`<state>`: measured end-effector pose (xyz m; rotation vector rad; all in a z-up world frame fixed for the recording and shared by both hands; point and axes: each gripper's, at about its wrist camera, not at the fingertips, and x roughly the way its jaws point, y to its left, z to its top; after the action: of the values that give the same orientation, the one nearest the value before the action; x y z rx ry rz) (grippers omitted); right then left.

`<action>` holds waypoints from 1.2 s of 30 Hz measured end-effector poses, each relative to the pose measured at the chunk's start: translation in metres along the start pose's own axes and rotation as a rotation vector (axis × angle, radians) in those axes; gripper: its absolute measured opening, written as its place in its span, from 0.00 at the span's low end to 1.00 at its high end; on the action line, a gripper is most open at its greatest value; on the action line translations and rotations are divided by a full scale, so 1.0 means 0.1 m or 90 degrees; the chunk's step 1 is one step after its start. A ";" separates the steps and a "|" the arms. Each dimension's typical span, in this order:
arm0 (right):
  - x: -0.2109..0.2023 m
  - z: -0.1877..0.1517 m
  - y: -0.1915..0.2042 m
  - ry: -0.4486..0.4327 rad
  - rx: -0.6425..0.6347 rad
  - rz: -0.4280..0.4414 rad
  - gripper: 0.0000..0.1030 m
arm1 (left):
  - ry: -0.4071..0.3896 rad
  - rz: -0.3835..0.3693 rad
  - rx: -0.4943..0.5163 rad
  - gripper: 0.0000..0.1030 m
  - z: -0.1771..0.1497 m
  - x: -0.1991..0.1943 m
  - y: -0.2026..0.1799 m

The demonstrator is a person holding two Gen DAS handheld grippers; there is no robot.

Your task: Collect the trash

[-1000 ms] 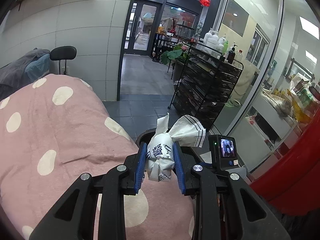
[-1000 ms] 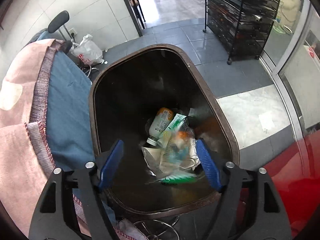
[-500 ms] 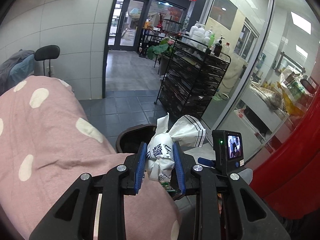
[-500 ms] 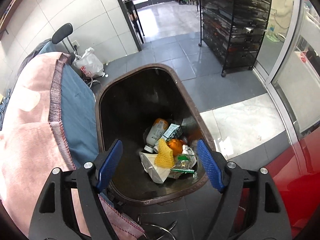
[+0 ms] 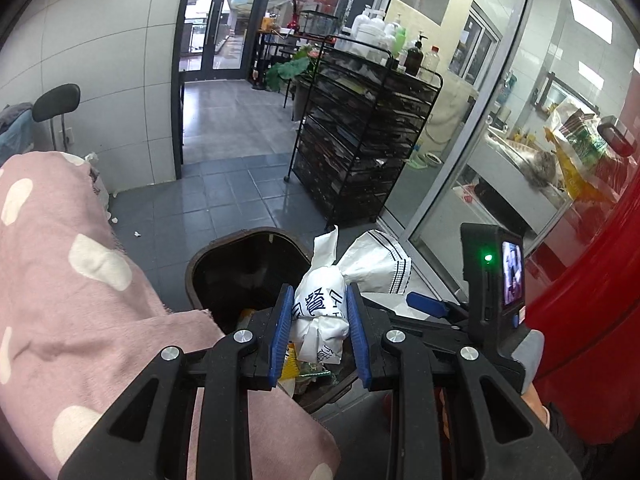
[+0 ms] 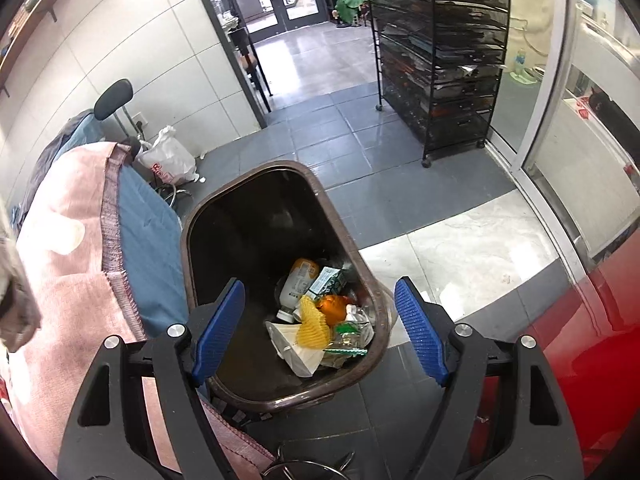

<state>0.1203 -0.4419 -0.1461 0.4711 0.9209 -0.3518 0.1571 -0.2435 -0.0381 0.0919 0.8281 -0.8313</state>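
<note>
your left gripper (image 5: 318, 322) pinches the crumpled white wrapper (image 5: 320, 312) between its blue pads, and it hangs just above the near edge of the brown trash bin (image 5: 200, 258). your right gripper (image 6: 320, 334) is spread wide and holds nothing, over the bin. i judge this is the drop step: bring the wrapper a little farther over the opening, then open the pads.

Left hand-held gripper (image 5: 319, 330), lower centre of the frame, blue pads pinched narrow on a white wrapper (image 5: 320, 316). Right hand-held gripper (image 6: 320, 332), lower centre, pads spread wide, holding nothing.
</note>
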 end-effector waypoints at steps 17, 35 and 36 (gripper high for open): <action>0.00 -0.02 -0.21 0.001 0.025 -0.020 0.75 | 0.025 0.007 -0.015 0.74 -0.01 0.31 0.03; -0.22 0.00 0.02 -0.034 0.011 0.000 0.79 | -0.084 0.044 0.004 0.94 -0.05 -0.25 0.00; -0.24 0.00 0.05 -0.039 0.011 0.000 0.85 | -0.088 0.048 0.002 0.94 -0.07 -0.30 0.02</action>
<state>0.1090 -0.4355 -0.1254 0.4736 0.8592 -0.3721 0.1430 -0.2210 -0.0228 0.0673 0.6884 -0.7588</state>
